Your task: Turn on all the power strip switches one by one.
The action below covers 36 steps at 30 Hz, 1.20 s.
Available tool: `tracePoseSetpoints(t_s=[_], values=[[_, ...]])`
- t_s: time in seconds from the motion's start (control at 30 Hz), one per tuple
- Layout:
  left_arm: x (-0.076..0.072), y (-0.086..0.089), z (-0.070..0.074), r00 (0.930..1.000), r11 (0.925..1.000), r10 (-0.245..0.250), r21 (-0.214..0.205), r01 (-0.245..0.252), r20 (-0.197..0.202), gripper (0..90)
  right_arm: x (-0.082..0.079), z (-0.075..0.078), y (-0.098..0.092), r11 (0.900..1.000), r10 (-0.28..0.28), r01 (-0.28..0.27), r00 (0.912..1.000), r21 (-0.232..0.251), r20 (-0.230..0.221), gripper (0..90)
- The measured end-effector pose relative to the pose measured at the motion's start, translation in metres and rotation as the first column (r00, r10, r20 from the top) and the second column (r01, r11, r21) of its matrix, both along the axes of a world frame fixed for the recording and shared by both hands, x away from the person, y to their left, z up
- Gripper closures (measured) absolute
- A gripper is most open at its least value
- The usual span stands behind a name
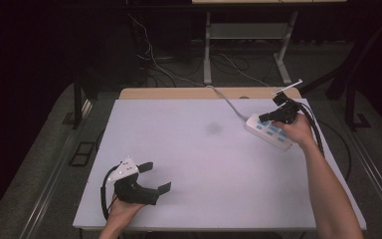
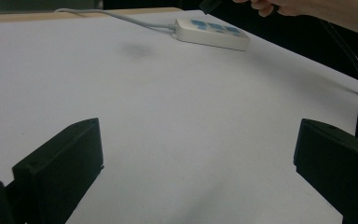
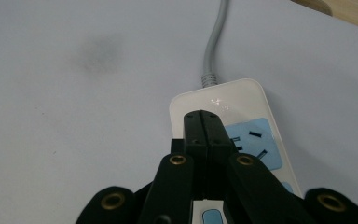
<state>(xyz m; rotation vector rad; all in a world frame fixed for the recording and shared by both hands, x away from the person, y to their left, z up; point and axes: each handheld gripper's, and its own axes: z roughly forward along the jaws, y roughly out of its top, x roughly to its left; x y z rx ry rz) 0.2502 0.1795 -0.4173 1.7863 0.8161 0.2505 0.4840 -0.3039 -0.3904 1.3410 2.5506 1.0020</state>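
A white power strip with blue sockets lies at the table's far right, and its grey cable runs off the back edge. My right gripper is shut, its jaws pressed together with nothing between them. In the right gripper view its tips hover over the strip's cable end, just before the first blue socket. My left gripper rests open near the front left of the white table. Its jaws stand wide apart in the left gripper view, and the strip lies far beyond them.
A faint dark smudge marks the table's middle back. A wooden desk edge borders the far side. Behind it stand white desk legs and loose cables on the floor. Black cables trail from both grippers.
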Motion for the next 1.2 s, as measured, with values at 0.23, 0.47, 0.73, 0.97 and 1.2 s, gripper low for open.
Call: tracePoseSetpoints(t_s=[0.23,0.47,0.73,0.97,1.2], values=[[0.0,0.001,0.0,1.0,1.0,0.002,-0.01,-0.002,-0.002,0.0,0.001,-0.006,0.002,1.0,0.007,-0.007,0.9999,-0.004,-0.015,90.0],[0.0,0.001,0.001,1.0,0.9999,0.002,-0.013,-0.002,0.0,0.0,0.002,-0.011,0.004,0.9998,0.009,-0.01,0.9996,-0.015,-0.028,90.0],[0.0,0.001,0.001,1.0,0.9999,0.002,-0.012,-0.002,0.001,0.0,0.003,-0.016,0.004,0.9997,0.013,-0.014,0.9993,-0.023,-0.036,90.0],[0.0,0.001,0.0,1.0,0.9999,0.001,-0.014,-0.001,0.0,0.0,0.002,-0.019,0.003,0.9997,0.005,-0.006,0.9994,-0.025,-0.035,90.0],[0.0,0.001,0.0,1.0,0.9999,0.0,-0.012,0.0,-0.002,0.0,0.002,-0.022,0.0,1.0,0.001,-0.001,0.9994,0.003,-0.036,90.0]])
